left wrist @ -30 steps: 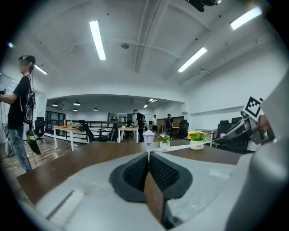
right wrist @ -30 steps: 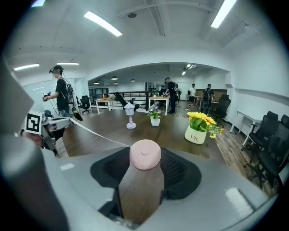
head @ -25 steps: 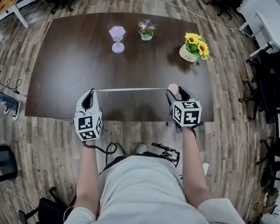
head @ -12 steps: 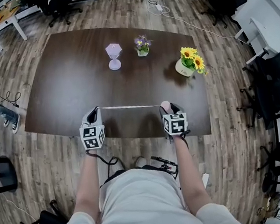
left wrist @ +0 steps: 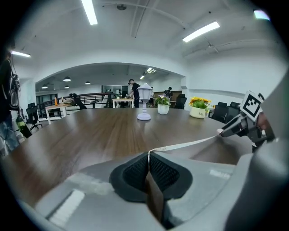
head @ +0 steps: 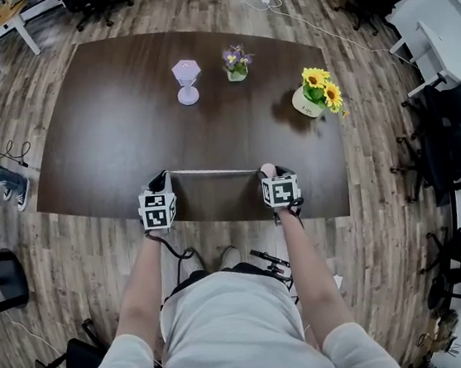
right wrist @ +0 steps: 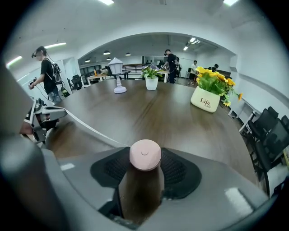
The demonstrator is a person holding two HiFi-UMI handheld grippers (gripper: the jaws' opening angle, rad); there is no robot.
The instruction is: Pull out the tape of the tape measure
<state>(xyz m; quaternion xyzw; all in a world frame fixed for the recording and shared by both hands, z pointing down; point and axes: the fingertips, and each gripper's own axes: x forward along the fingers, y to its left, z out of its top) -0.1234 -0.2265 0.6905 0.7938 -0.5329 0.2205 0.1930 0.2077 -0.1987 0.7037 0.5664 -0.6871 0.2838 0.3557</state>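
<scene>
1. The left tongs (head: 160, 178) are pressed together on the end of the tape (head: 212, 171). The right tongs (head: 272, 171) stand wide, pinching the pink tape measure (right wrist: 145, 154) between their pads
2. The head view shows the white tape stretched nearly straight from one pair to the other, over the near edge of the table (head: 108, 136). There the marker cubes cover most of both grips
3. Only the left gripper view shows the thin strip caught between the closed pads; only the right gripper view shows the round pink case whole
4. Well apart, on the far side of the table, stand a small lamp (head: 187, 80), a flower pot (head: 235, 62) and a pot of sunflowers (head: 314, 94)
5. Black chairs (head: 457, 126) stand to the right of the table
</scene>
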